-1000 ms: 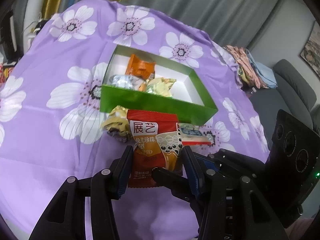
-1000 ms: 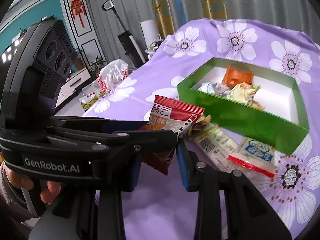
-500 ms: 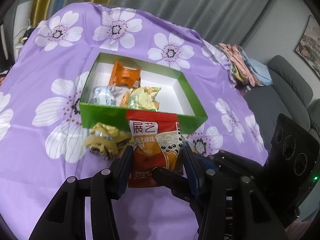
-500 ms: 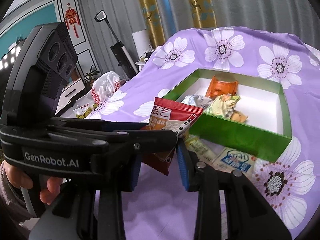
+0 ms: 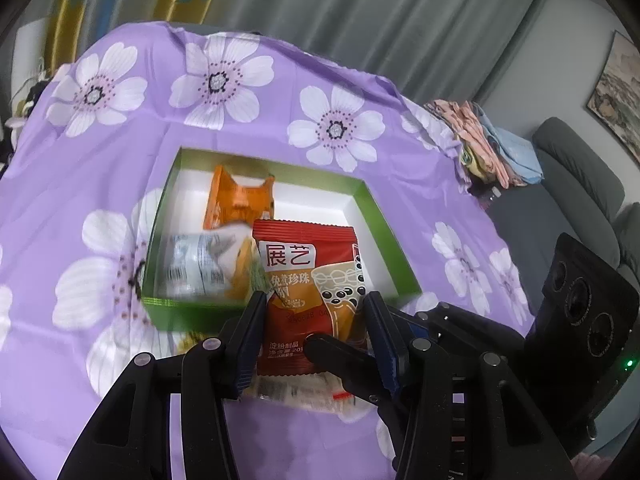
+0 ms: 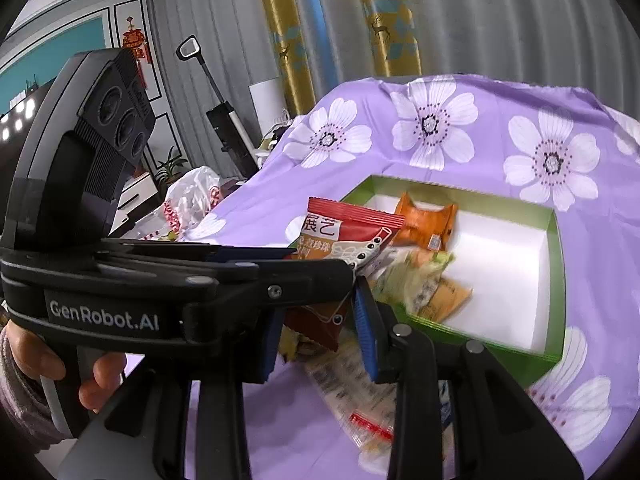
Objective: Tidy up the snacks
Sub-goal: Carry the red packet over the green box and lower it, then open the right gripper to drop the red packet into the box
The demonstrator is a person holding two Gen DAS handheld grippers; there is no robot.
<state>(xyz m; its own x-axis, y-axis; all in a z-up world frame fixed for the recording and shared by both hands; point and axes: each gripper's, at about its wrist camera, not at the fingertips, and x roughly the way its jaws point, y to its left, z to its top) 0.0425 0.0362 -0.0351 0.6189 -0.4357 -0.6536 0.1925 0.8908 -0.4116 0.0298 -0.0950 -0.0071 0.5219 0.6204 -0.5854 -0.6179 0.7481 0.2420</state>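
Observation:
A red snack packet (image 5: pixel 308 280) with a bubble-tea picture hangs above the near wall of the green box (image 5: pixel 368 208). My left gripper (image 5: pixel 314 300) is shut on the packet's two sides. My right gripper (image 6: pixel 316 312) comes in from the right and is shut on the packet's lower part (image 6: pixel 320 320), with one finger (image 5: pixel 332 354) across its front. Inside the white-floored box (image 6: pixel 556 280) lie an orange packet (image 5: pixel 240 200), a silver one (image 5: pixel 200 260) and a yellow-green one (image 6: pixel 420 280). A person's hand (image 6: pixel 96 376) holds the left gripper's handle.
A white packet with a red stripe (image 6: pixel 352 384) and a yellow wrapper (image 6: pixel 296 344) lie on the purple flowered cloth (image 5: pixel 80 184) under the grippers. A clothes pile (image 5: pixel 480 140) and a grey sofa (image 5: pixel 580 184) stand to the right. A plastic bag (image 6: pixel 192 200) sits to the left.
Both grippers have carried the red packet forward and slightly up, from short of the box to over its near wall. The box's contents have not moved.

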